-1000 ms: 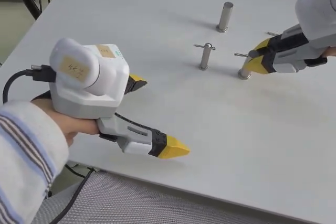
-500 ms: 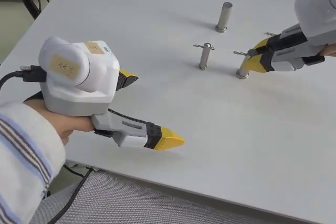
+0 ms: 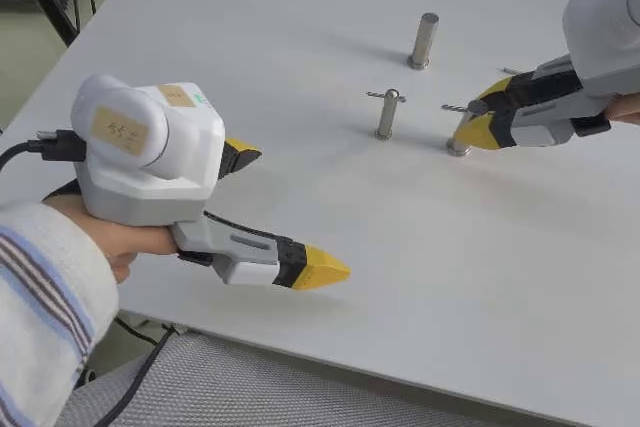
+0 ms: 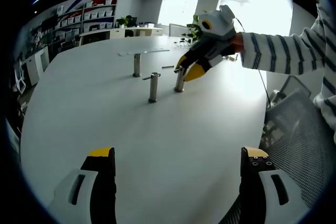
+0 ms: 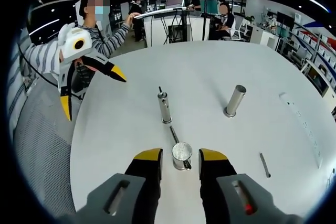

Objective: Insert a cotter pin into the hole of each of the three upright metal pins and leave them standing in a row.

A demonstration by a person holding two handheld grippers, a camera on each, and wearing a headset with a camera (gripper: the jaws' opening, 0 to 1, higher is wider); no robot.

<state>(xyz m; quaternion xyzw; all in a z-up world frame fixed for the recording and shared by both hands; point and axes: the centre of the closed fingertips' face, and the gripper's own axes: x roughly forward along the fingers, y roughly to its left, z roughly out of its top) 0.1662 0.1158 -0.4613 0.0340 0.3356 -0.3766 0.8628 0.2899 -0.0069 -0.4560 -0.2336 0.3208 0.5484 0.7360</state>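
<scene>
Left gripper (image 3: 285,212) nearest, low over the desk (image 3: 300,27) front edge, fingers (image 4: 100,161) spread wide, nothing held, idle. Well apart from the pins.

Right gripper (image 3: 478,112) does the work: fingers (image 5: 149,157) narrow, straddling the top of the right-hand pin (image 5: 181,152), slight gap each side, no clamp visible. This pin's cotter pin (image 5: 172,134) sticks out sideways from the top and looks threaded through the hole. Beside it, middle pin (image 3: 386,119), upright, own cotter pin (image 3: 385,95) already through.

Farther back, far pin (image 3: 424,40), upright, bare. Loose cotter pin (image 5: 264,164) lies flat on the desk near it.

Step judged: finishing second insertion. Do well: check the cotter pin is seated, then draw the fingers straight back along their own line, no sideways brush, since the narrow base tips easily.
</scene>
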